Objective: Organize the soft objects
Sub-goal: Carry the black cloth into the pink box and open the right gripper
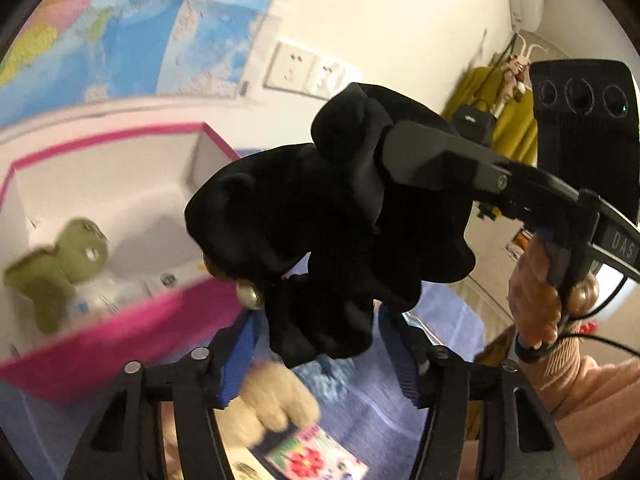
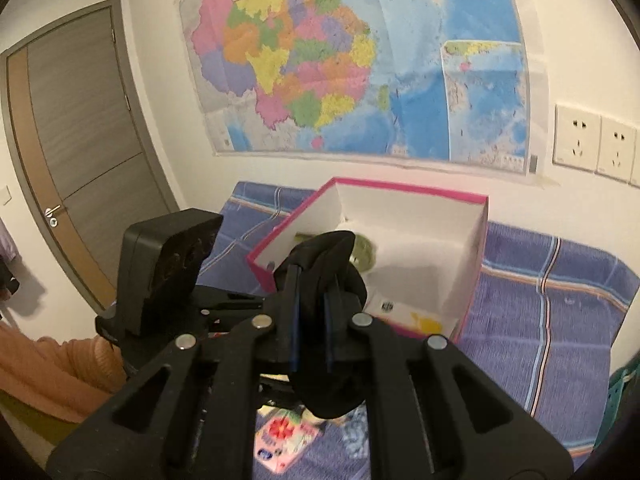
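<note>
Black velvet scrunchie (image 1: 328,232), ruffled, pearl bead attached; right tool (image 2: 310,280) clamped on it; left tool (image 1: 316,360) apart.

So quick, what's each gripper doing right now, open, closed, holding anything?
Left gripper: open, with the black velvet scrunchie hanging between its fingers, not pressed.
Right gripper: closed on the black velvet scrunchie, lifted above the pink box.

Right tool (image 2: 310,280) clamped shut, left tool (image 1: 316,332) parted.

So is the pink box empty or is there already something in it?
Not empty. The pink box is open-topped, and a green plush toy already lies on its white floor, beside some small, blurred items.
</note>
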Demonstrator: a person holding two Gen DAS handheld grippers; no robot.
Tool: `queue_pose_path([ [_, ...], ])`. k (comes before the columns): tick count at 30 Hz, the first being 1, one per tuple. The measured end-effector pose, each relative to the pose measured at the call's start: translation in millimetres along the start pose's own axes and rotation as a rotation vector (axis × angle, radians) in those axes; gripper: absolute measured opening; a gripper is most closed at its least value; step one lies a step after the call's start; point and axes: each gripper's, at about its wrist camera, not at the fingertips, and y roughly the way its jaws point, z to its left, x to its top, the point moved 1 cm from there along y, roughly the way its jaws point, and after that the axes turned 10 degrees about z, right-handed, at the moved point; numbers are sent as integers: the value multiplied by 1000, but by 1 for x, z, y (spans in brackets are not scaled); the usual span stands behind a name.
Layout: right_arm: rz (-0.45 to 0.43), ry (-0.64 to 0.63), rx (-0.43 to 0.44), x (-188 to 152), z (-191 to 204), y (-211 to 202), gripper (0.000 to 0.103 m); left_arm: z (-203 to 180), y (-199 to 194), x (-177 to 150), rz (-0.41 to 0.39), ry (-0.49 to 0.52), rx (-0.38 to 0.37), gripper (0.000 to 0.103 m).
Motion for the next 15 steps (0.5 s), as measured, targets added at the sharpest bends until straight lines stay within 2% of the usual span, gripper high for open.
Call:
queue_pose_path([
  [4,-16,6,8,16,-8,8,11,17,-8,17,-20,-37,19,53],
  [15,3,46,-12,52,-44,47,11,59,1,53,-8,-103,130,52],
])
